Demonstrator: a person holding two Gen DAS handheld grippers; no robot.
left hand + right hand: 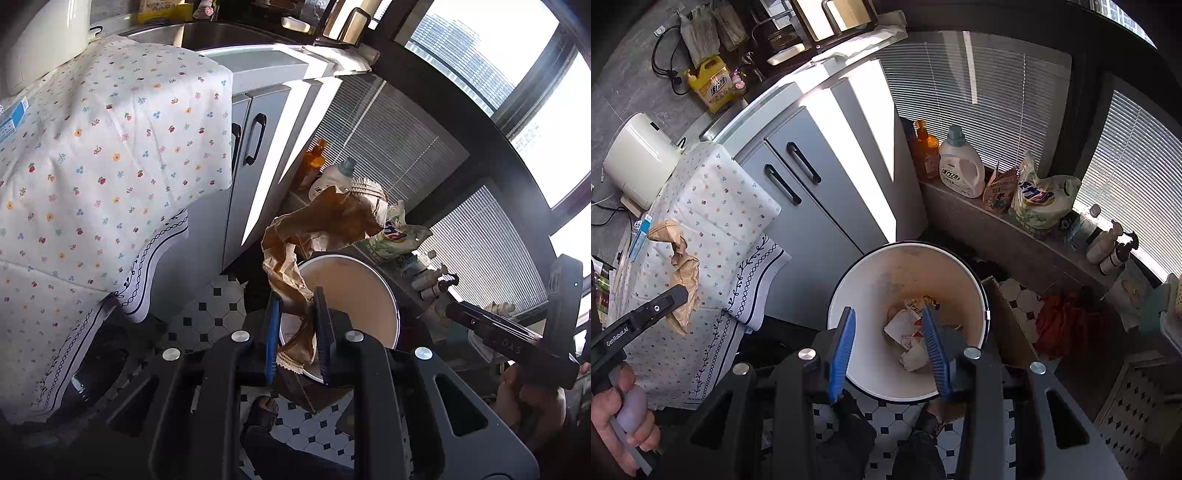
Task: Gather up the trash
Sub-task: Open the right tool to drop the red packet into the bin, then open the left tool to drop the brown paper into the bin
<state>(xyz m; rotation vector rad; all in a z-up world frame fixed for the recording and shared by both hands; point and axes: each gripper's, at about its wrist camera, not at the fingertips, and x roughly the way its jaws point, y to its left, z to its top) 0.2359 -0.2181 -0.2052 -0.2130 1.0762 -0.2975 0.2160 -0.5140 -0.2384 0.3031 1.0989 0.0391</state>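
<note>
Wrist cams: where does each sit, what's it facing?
Left wrist: on the left gripper, facing down at the bin, shut on a brown paper bag; right gripper, hand and a foot show.
Right wrist: on the right gripper, open above the bin; left gripper and hand show.
Shared: bin, cabinet, floral cloth, bag.

Left wrist view: close above white bin, facing down toward floor, cabinet upper centre. Right wrist view: higher, looking down into same bin. Shared: bin, grey cabinet, windowsill bottles.
</note>
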